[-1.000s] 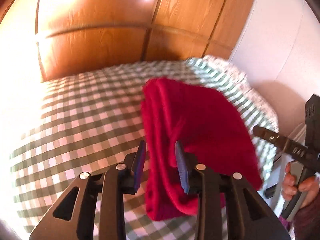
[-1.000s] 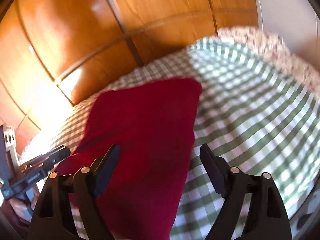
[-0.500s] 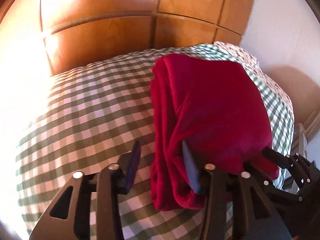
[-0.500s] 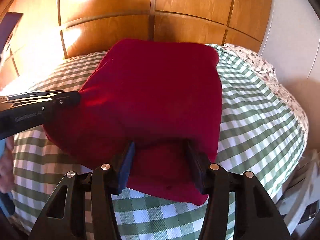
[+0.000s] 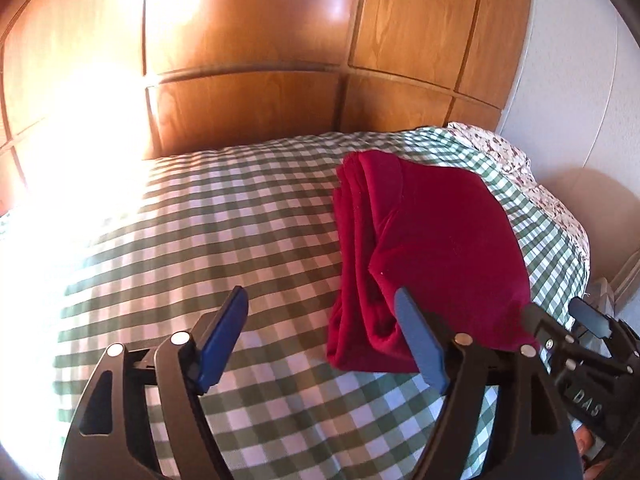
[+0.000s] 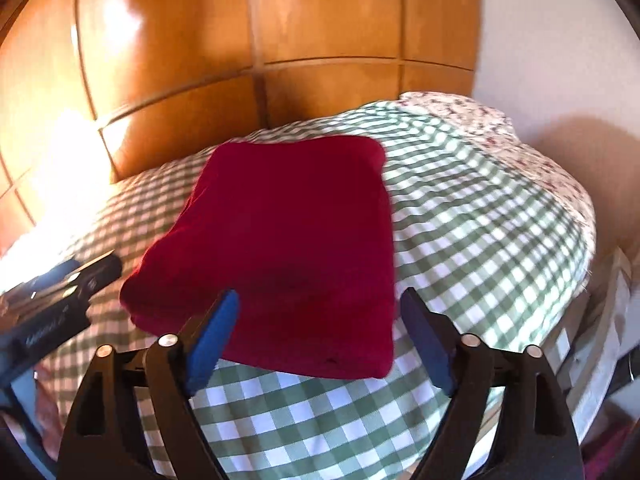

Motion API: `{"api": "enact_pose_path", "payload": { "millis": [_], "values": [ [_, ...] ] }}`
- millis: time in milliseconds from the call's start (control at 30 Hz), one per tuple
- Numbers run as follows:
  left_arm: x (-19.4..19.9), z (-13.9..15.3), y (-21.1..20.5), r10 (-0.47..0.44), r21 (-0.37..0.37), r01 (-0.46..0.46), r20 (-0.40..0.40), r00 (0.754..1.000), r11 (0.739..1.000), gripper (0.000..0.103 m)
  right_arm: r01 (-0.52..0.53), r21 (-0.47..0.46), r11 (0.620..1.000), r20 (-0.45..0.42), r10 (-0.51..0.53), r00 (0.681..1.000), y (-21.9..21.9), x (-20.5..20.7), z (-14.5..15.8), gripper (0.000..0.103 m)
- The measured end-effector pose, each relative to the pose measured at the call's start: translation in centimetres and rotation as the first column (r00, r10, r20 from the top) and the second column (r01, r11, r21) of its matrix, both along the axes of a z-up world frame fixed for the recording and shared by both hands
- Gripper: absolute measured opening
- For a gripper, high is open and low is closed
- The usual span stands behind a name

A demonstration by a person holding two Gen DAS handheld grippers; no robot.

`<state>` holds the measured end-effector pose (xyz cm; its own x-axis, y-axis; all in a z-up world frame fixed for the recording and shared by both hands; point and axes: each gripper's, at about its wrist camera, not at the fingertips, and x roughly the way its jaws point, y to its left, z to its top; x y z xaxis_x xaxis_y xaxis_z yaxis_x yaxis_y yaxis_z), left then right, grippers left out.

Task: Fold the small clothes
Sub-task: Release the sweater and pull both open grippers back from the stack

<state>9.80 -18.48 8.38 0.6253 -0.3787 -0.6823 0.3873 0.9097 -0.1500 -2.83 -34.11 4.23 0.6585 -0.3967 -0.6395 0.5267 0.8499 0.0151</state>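
A dark red garment [image 5: 432,248] lies folded into a thick rectangle on the green and white checked bed cover [image 5: 224,240]. In the left wrist view my left gripper [image 5: 320,308] hovers just left of the garment's near left corner, jaws opening, only checked cover between its blue pads. The right wrist view shows the same garment [image 6: 288,240] ahead, its near edge lying between the fingers of my right gripper [image 6: 320,312], whose jaws are opening and do not press on it. The right gripper [image 5: 560,332] also shows at the garment's right corner in the left wrist view.
A wooden panelled headboard [image 5: 256,92] rises behind the bed. A floral pillow [image 6: 500,136] lies at the far right by a white wall [image 6: 560,60]. The bed's right edge [image 6: 592,300] drops off close to the garment. Strong sunlight washes out the left side.
Both grippers closed on the garment's near edge half a second ago, then let go and drew back. Both sets of jaws now stand wider, and the garment rests flat on the bed.
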Motion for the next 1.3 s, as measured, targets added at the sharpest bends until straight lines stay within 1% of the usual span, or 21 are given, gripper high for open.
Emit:
{"api": "enact_pose_path", "payload": {
  "millis": [67,100,167,267,533,667,867,1133,1167,1300],
  "values": [
    [-0.6,0.3,0.4,0.01,-0.006,-0.01,0.01,1.0,1.0,0.083,0.023,-0.013,1.0,0.005,-0.023,1.0,0.2,-0.3,0.2,0.091],
    [-0.9,0.4,0.6,0.017,-0.005,-0.017,0.018,1.0,1.0,0.085,0.035,-0.021,0.999,0.007,-0.035,0.999,0.4,-0.5,0.2,0.091],
    [-1.5,0.5,0.8,0.026,0.002,-0.026,0.03,0.999,1.0,0.085,0.046,-0.023,0.999,0.007,-0.046,0.999,0.7,-0.7,0.2,0.091],
    [-2.1,0.8,1.0,0.031,0.006,-0.031,0.031,0.999,0.999,0.087,0.07,-0.039,0.997,0.01,-0.07,0.998,1.0,-1.1,0.3,0.091],
    [-3.1,1.7,1.1,0.054,0.013,-0.055,0.074,0.996,0.998,0.095,0.106,-0.06,0.993,0.033,-0.104,0.994,1.7,-1.9,0.7,0.092],
    [-3.3,2.0,1.2,0.074,0.02,-0.076,0.082,0.994,0.997,0.1,0.112,-0.068,0.991,0.041,-0.11,0.993,2.0,-2.0,1.0,0.092],
    [-3.4,2.1,1.2,0.09,0.028,-0.093,0.09,0.992,0.995,0.1,0.108,-0.064,0.992,0.043,-0.106,0.993,2.1,-2.1,1.0,0.092],
    [-3.8,2.4,1.0,0.084,0.031,-0.087,0.099,0.992,0.996,0.1,0.105,-0.069,0.992,0.049,-0.102,0.994,2.2,-2.2,1.1,0.092],
    [-3.9,2.5,1.0,0.082,0.031,-0.086,0.1,0.992,0.996,0.1,0.105,-0.071,0.992,0.05,-0.101,0.994,2.3,-2.2,1.1,0.094],
    [-4.2,2.8,0.9,0.076,0.025,-0.079,0.1,0.992,0.997,0.1,0.103,-0.077,0.992,0.058,-0.099,0.993,2.6,-2.2,1.2,0.094]
  ]
}}
